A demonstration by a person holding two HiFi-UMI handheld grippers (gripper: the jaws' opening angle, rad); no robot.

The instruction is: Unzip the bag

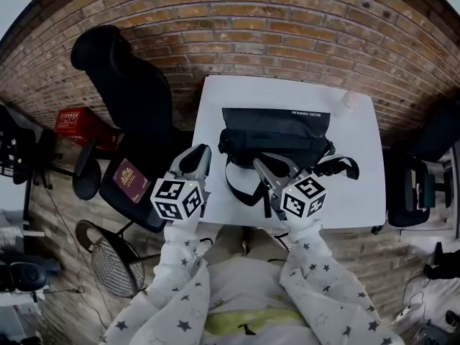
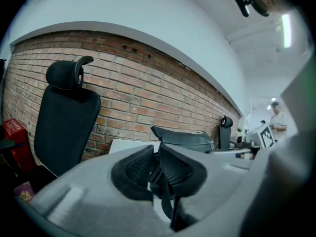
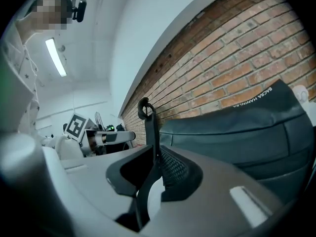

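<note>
A black bag [image 1: 277, 135] lies on the small white table [image 1: 215, 106], its loose straps [image 1: 241, 189] trailing toward the near edge. My left gripper [image 1: 203, 152] is at the bag's left end. In the left gripper view its jaws [image 2: 155, 169] stand slightly apart, with a thin black strap [image 2: 165, 196] hanging slack between the pads. My right gripper [image 1: 260, 164] is over the bag's front middle. In the right gripper view [image 3: 157, 169] a strap with a ring on top [image 3: 149, 127] stands in the narrow gap and leans on the right pad. The bag [image 3: 237, 127] fills the background.
A black office chair [image 1: 129, 99] stands left of the table, with a dark red booklet [image 1: 131, 180] on its seat. A red crate [image 1: 79, 124] sits on the floor further left. Another chair [image 1: 413, 192] is to the right. A brick wall runs behind.
</note>
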